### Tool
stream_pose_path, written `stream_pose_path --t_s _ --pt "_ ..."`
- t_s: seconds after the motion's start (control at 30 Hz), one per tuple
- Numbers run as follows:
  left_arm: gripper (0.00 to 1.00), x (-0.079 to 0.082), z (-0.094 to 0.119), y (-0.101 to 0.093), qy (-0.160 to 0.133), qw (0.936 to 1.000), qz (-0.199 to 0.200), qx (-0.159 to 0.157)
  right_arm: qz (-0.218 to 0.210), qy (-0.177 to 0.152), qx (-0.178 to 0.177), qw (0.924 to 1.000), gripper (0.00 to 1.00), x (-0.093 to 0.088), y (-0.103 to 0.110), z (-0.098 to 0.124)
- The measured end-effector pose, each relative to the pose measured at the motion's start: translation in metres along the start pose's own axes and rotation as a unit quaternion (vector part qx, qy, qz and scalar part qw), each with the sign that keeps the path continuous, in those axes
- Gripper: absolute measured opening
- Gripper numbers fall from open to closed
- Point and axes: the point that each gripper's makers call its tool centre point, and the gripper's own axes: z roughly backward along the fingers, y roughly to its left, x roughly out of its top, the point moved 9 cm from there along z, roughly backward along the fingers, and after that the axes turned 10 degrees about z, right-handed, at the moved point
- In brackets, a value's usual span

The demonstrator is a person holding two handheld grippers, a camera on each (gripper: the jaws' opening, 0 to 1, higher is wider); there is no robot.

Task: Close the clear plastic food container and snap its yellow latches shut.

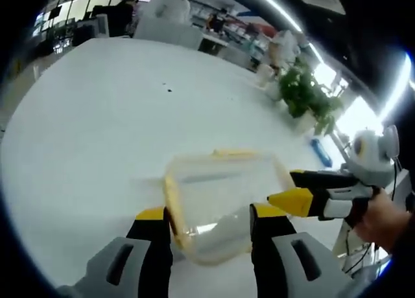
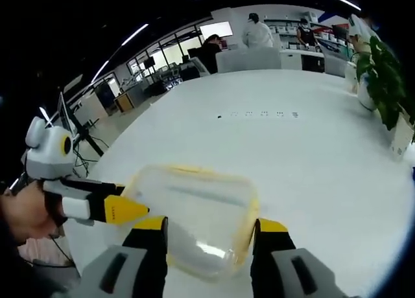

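Resting on glossy white table (image 1: 97, 129), clear rounded-rectangle container (image 1: 217, 201).

container (image 1: 220, 204): clear glossy plastic, yellow trim | table (image 1: 104, 116): smooth matt white | jaw tips: yellow plastic

The clear plastic food container (image 1: 217, 204) (image 2: 194, 214) sits flat on the white table, a rounded rectangle with its transparent lid lying on top; yellow latches (image 1: 172, 207) (image 2: 248, 232) run along its edges; the one on the far side (image 1: 233, 153) shows as a thin yellow strip; whether any are snapped down cannot be told.
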Motion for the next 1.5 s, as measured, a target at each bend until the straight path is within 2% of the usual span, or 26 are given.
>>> stream_pose_path --t_s 0.5,0.73,1.5 --pt "0.47 0.027 0.023 0.053 -0.008 1.0000 0.003 0.004 0.003 -0.016 0.000 0.9999 0.50 0.024 0.043 -0.040" --pt "0.47 0.040 0.025 0.070 -0.005 1.0000 0.002 0.001 -0.002 -0.025 -0.007 0.9997 0.50 0.033 0.056 -0.053" --pt "0.48 0.042 0.026 0.073 -0.015 0.9997 0.013 0.010 -0.005 -0.031 -0.006 0.9995 0.52 0.035 0.055 -0.058"
